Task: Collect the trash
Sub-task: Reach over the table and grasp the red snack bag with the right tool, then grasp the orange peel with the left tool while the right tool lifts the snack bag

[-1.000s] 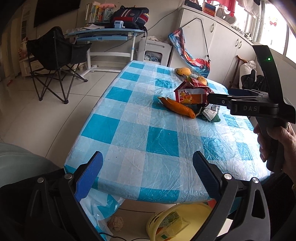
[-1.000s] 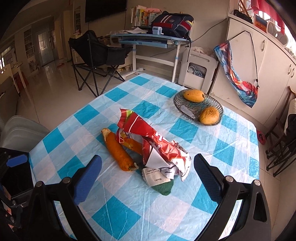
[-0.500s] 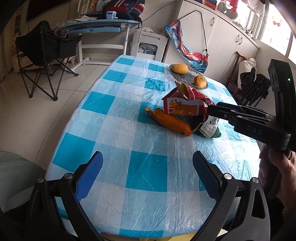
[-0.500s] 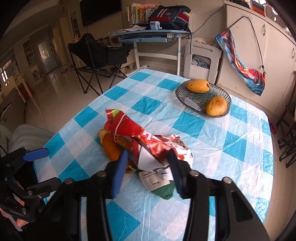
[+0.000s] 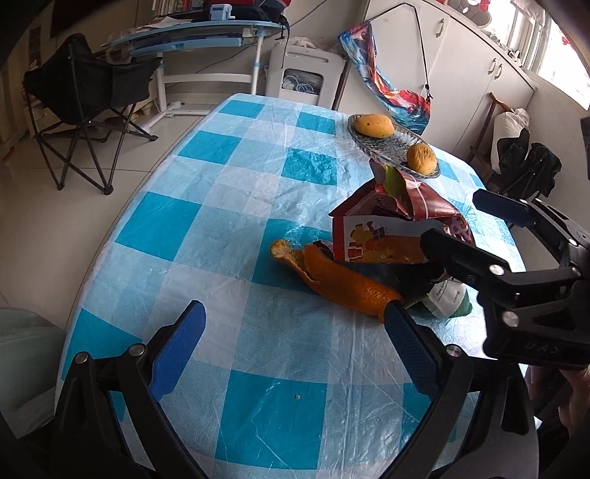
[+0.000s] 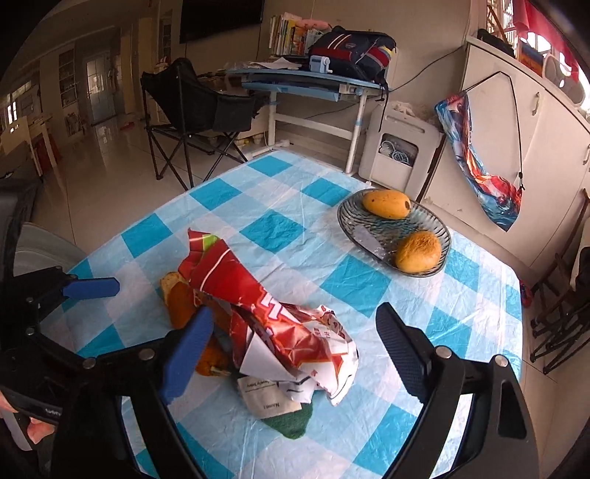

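red foil: we saw the crumpled snack bag (image 6: 273,324) lying just ahead of the right gripper (image 6: 291,353), between its fingers' lines.
long axis: it ran from far-left to near-right of that claw.
nearer hand: we judged the right; the left gripper (image 5: 295,346) sat back, with the orange peel (image 5: 332,276) ahead-right.
right claw: jaws opening wide, pads off the bag, nothing held.
left claw: wide apart, empty.

This was a lived-in home. Ahead of the right gripper (image 6: 291,353), a counter (image 6: 280,228) wore a blue-checked plastic cloth and carried a glass fruit dish (image 6: 372,235). Beyond it stood a folding camp chair (image 6: 191,107), a study desk (image 6: 306,81) piled with books (image 6: 291,35), and white cupboards (image 6: 549,129) to the right.
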A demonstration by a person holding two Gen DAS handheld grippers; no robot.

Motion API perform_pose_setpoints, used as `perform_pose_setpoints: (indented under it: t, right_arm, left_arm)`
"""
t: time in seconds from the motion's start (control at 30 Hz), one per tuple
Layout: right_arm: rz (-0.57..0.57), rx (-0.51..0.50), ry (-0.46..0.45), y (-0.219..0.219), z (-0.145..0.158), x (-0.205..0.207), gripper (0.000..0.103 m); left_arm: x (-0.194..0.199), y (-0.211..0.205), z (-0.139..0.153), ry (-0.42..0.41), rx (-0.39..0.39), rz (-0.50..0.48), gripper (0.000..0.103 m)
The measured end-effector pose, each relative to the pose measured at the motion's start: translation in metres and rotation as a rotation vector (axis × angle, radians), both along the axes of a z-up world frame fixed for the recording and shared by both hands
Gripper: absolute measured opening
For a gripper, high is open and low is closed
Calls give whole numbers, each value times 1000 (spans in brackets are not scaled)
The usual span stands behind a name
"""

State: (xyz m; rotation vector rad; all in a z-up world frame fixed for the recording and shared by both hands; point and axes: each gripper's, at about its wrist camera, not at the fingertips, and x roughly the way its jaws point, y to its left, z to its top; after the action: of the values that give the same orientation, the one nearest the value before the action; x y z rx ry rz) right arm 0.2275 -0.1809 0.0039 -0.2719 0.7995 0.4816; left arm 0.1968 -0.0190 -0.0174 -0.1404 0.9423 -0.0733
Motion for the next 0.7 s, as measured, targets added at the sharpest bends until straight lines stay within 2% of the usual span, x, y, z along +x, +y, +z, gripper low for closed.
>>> perform_pose_setpoints:
  t: [0.03,0.07,0.1,0.3,0.4,0.5,0.57,0.6,0.67,0.7]
  right_arm:
    - [-7,3,43,-1,-7,7,82]
    - [-12,27,100,-4,-14,13,69]
    - [-32,61,154,-10,-21,18,63]
    - [-96,355,353,-42,-27,21,57]
    - [-104,550,489,-54,-36,15,57]
    - [-108,686,586,-62,-45,1,56]
    - [-118,753,634,-69,-50,-8,56]
    - [-126,778,650,-72,-52,-13,56]
    - [-141,801,653,-78,-51,-23,54]
    - [-153,805,640,-81,-49,-28,53]
  left_arm:
    - [1,-1,-1,5,4,-6,94]
    - [2,-2,-2,4,-2,-8,94]
    - [3,-2,-2,2,-12,-4,94]
    - [13,-1,-3,1,-44,7,92]
    - [15,-2,-5,-4,-35,5,87]
    - [16,-5,-6,-18,-23,0,79]
    - [14,-9,-6,-28,-6,-25,63]
    - [12,-11,-6,-32,1,-48,58]
    - [8,-16,-5,-35,-9,-110,33]
    - [5,-17,-4,-38,-13,-133,27]
